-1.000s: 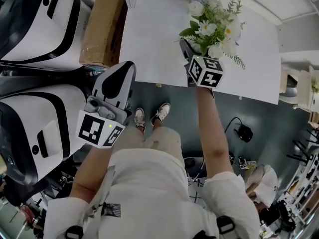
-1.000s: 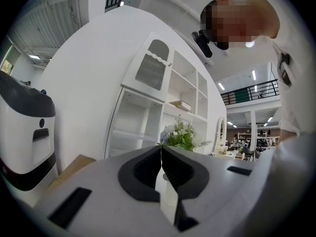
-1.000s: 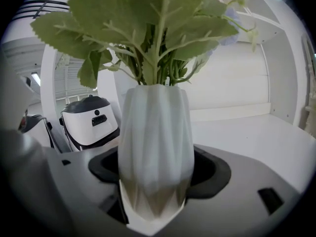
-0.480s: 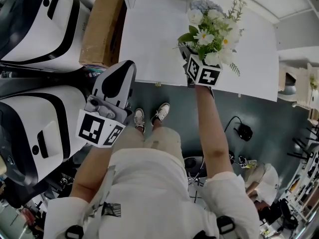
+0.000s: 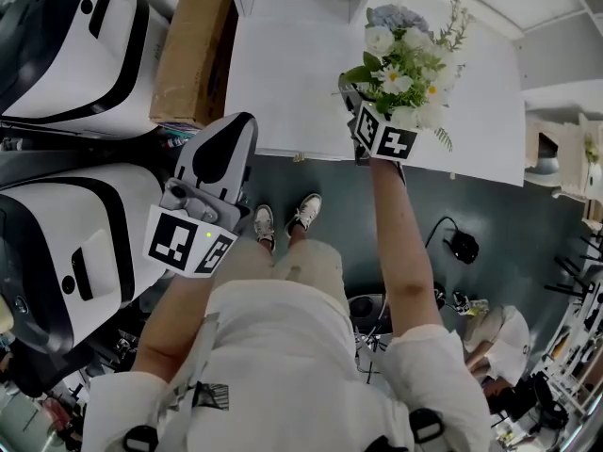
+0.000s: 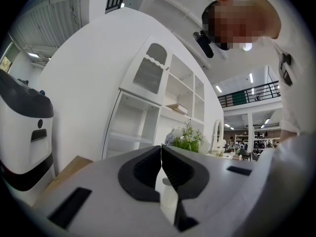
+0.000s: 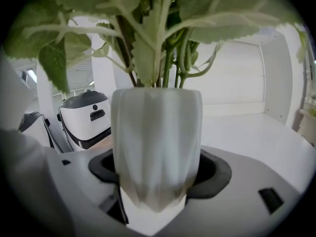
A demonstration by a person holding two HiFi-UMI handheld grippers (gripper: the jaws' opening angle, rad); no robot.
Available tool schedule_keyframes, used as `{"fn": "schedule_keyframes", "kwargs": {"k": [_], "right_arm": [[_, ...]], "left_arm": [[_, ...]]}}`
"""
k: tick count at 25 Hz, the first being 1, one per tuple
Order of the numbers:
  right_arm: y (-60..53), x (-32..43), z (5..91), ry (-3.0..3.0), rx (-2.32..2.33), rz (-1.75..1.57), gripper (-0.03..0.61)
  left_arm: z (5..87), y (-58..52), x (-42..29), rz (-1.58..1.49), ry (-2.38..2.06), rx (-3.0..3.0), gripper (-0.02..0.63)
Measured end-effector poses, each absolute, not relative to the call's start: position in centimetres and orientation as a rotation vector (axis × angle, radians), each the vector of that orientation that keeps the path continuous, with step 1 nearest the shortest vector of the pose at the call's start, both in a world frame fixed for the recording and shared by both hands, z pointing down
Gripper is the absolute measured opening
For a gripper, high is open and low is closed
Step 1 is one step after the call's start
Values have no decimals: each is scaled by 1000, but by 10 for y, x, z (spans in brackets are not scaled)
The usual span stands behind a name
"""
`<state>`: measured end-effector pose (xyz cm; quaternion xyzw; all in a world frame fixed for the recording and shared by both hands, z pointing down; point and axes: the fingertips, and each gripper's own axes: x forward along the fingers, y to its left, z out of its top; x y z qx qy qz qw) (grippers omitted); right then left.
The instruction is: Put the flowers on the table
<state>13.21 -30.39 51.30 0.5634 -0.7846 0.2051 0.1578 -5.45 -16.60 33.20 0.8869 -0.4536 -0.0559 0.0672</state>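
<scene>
A bunch of white and pale blue flowers (image 5: 405,59) with green leaves stands in a ribbed white vase (image 7: 157,149). My right gripper (image 5: 363,102) is shut on that vase and holds it over the near part of the white table (image 5: 292,73). The vase fills the right gripper view, with green stems (image 7: 168,53) rising from it. My left gripper (image 5: 224,149) hangs low at the left, off the table's near edge, its jaws closed with nothing between them. The flowers (image 6: 187,138) show far off in the left gripper view.
A cardboard box (image 5: 193,50) lies left of the table. Two large white-and-black machines (image 5: 66,45) stand at the far left. White shelving (image 6: 163,98) rises behind the table. A black cable and device (image 5: 460,250) sit on the grey floor at the right.
My right gripper has carried the vase of flowers a little farther over the table, away from the person. The left gripper has stayed where it was.
</scene>
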Motion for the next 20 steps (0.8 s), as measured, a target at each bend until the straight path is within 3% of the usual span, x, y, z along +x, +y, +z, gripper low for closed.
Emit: {"fn": "schedule_keyframes", "kwargs": {"k": [20], "right_arm": [[-302, 129, 514, -2270, 1629, 601, 371]], "left_arm": [[336, -166, -49, -157, -1331, 2680, 15]]}}
